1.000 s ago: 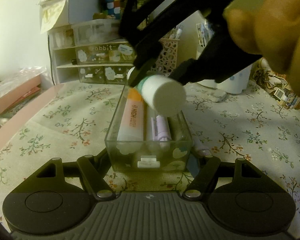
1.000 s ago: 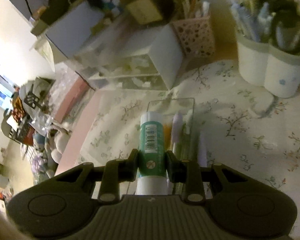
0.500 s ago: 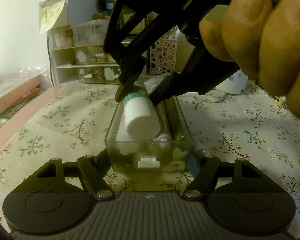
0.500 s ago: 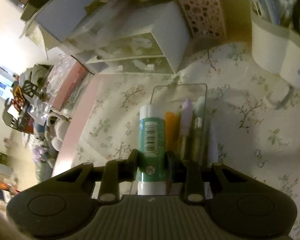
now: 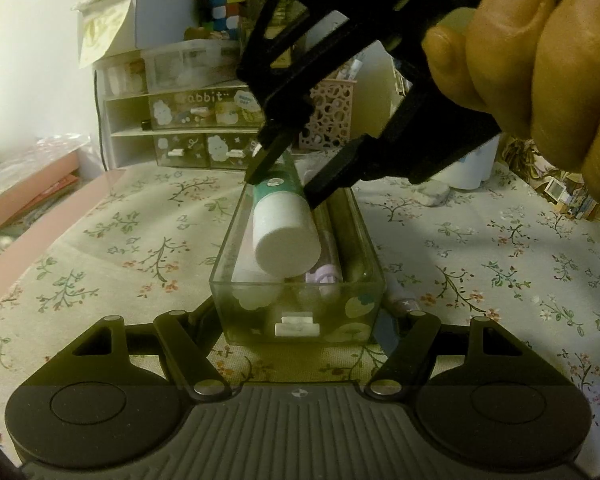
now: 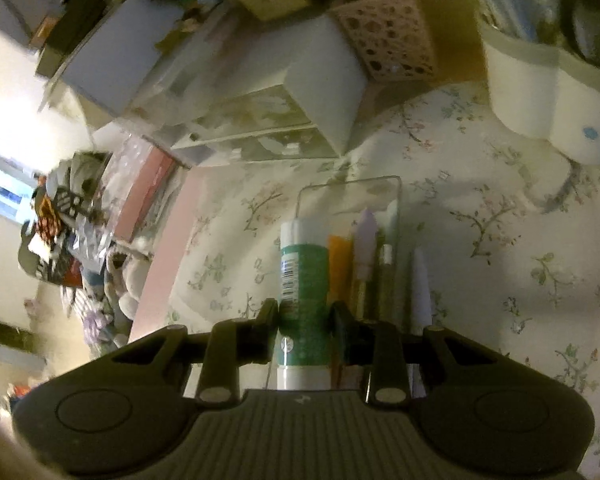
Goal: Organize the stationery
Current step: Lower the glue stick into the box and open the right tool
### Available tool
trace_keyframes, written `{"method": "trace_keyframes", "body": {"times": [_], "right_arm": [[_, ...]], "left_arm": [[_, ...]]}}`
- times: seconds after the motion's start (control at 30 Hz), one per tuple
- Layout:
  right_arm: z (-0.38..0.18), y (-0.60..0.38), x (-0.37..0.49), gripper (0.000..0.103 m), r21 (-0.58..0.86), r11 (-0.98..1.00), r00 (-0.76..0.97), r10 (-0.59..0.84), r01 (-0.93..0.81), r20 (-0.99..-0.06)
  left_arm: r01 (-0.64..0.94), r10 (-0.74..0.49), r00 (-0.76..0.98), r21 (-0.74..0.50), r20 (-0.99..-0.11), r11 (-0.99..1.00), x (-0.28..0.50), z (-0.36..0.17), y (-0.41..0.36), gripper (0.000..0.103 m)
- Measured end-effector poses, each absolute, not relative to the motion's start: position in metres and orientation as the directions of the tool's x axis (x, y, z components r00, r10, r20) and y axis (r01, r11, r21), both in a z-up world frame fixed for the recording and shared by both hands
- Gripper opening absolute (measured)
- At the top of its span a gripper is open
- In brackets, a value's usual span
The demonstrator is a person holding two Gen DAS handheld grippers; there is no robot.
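1. Straddling the near end of the clear box (image 5: pixel 296 312), the left tool (image 5: pixel 300 320) stood spread wide on the floral desk (image 5: pixel 100 248).
2. Clamped by the right tool (image 6: pixel 305 316), a glue stick (image 6: pixel 304 280) with a green barcoded body and white ends lay tilted over the box's left side.
3. Beside it lay an orange highlighter (image 6: pixel 338 264) and a lilac pen (image 6: pixel 365 240).

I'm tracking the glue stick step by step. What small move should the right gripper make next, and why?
Probably lower a little more, then open. The right gripper is shut on the green glue stick, whose white end is tilted into the clear tray and appears to rest on the pens. The left gripper brackets the tray's near end.
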State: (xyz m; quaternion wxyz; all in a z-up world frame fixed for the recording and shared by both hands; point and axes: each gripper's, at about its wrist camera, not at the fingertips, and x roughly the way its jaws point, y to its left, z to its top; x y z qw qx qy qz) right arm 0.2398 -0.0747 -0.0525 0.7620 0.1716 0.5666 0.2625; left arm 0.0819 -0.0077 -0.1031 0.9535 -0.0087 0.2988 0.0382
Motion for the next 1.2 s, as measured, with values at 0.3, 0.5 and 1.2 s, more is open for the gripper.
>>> {"method": "trace_keyframes", "body": {"times": [0.3,0.5,1.2], "right_arm": [[-0.064,-0.087,0.247,0.040,0.633,0.771,0.212,0.630,-0.061,-0.747],[-0.059,-0.080,0.241,0.040,0.633,0.764,0.158,0.645,-0.128,-0.747],[-0.043,-0.070,0.215,0.042,0.509,0.794,0.235,0.592,-0.332,-0.771]], "left_arm": [[-0.075,0.066,0.820,0.006,-0.568,0.997,0.080,-0.103,-0.008,0.072],[-0.074,0.065,0.821,0.007,-0.567,0.997,0.080,-0.104,-0.008,0.072],[-0.061,0.054,0.820,0.008,-0.569,0.998,0.080,-0.104,-0.007,0.072]]}}
